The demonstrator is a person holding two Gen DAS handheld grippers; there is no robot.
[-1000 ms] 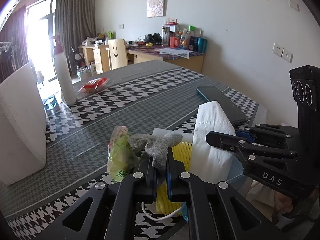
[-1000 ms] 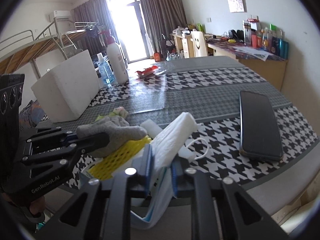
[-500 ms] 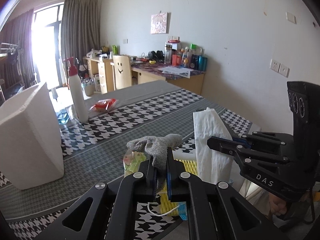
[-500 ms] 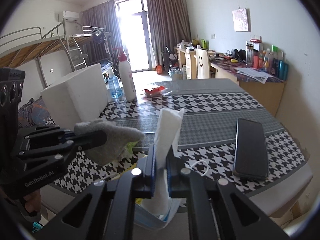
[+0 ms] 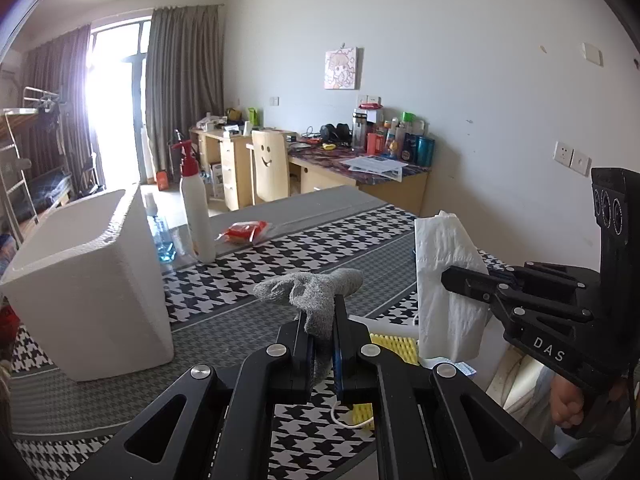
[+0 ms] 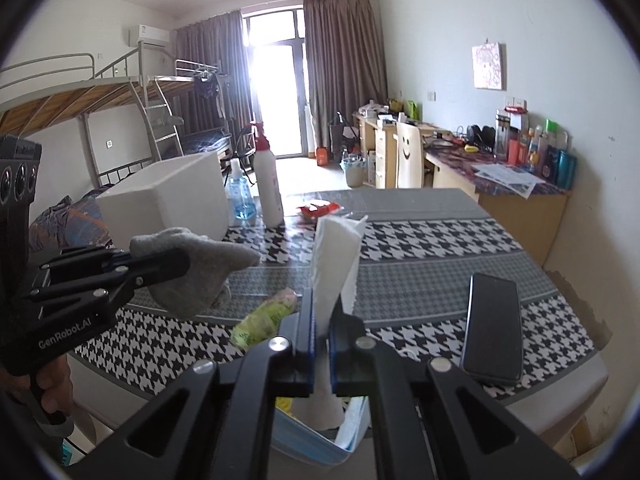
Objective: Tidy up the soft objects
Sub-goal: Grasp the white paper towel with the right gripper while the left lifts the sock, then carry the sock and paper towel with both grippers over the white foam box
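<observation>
A: Left gripper (image 5: 322, 334)?
B: Clamped on the crumpled grey knit sock (image 5: 312, 296), centre frame, lifted above the houndstooth table (image 5: 312, 248).
A: Right gripper (image 6: 322, 334)?
B: Pinching the folded white tissue (image 6: 334, 256) upright; white foam box (image 5: 86, 280) at left.

The foam box (image 5: 92, 280) stands left of the bottle (image 5: 196, 216) (phone (image 6: 494, 326) far right) on the table (image 5: 248, 320).

Table (image 6: 420, 280) with houndstooth cloth; 1 white foam box (image 6: 172, 196) far-left of right gripper; 2 bottles (image 6: 268, 184) ahead; red packet (image 6: 318, 209) beyond; phone (image 6: 494, 326) right.
</observation>
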